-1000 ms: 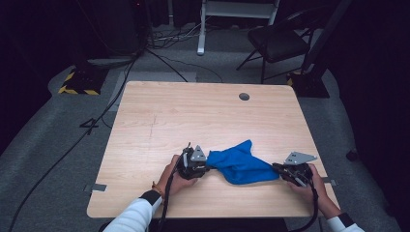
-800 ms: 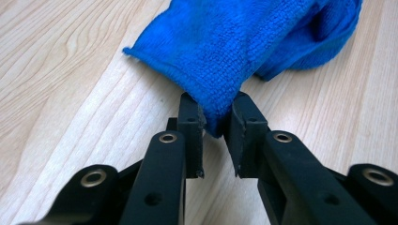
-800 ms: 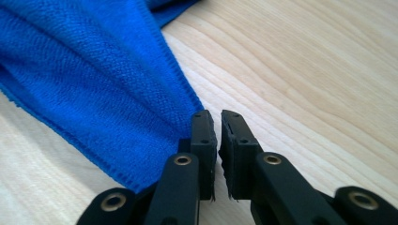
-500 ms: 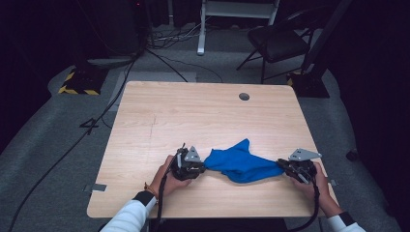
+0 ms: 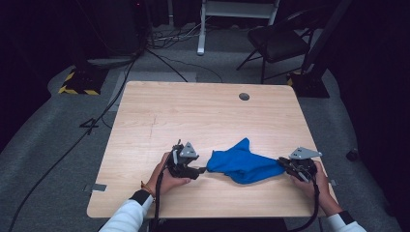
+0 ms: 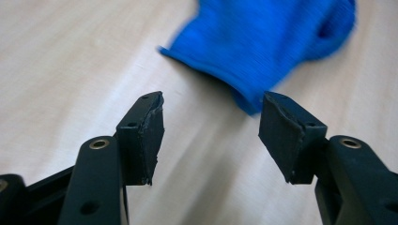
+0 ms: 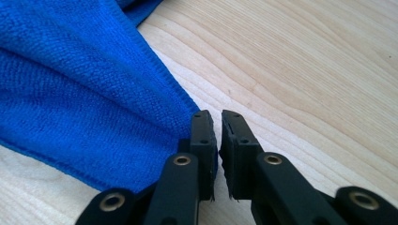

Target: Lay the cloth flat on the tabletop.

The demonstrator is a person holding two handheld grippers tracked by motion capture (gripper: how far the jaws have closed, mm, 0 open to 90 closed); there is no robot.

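Having just been opening, our left tongs (image 6: 211, 136) are now standing released off the crumpled blue microfibre cloth (image 5: 244, 164) lying on the pale wooden worktop (image 5: 193, 116), so our right tongs (image 7: 215, 140), clenched on its corner, are risking dragging it askew.

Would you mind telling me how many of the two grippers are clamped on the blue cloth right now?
1. The right gripper is shut on a corner of the blue cloth at its right end. The left gripper, whose jaws have just been opening, stands clear of the cloth's left end.
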